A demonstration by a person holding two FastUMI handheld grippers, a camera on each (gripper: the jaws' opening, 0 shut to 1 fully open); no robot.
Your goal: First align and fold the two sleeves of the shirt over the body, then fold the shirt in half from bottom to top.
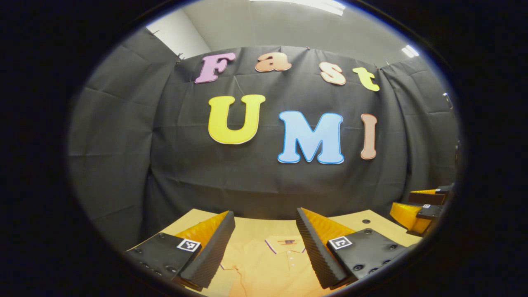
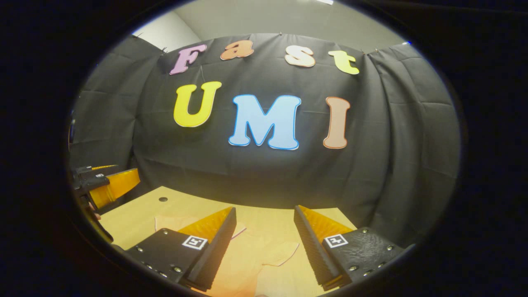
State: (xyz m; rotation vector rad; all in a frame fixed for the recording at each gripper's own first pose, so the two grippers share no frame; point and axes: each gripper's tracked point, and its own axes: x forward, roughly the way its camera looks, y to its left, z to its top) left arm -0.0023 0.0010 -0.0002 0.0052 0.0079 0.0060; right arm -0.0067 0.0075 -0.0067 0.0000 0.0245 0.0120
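The orange short-sleeved polo shirt (image 1: 264, 264) lies flat on the pale wooden tabletop (image 2: 136, 218). The left gripper (image 1: 265, 231) and right gripper (image 2: 265, 226) hover above it, the fingers of both spread wide, holding nothing.

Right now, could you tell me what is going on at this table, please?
A person holds a claw in each hand above a light wooden table where a pale orange polo shirt lies flat. The left claw hangs open over the collar. The right claw hangs open over a short sleeve that lies spread out. Neither claw touches the shirt, and no fold has been made yet.
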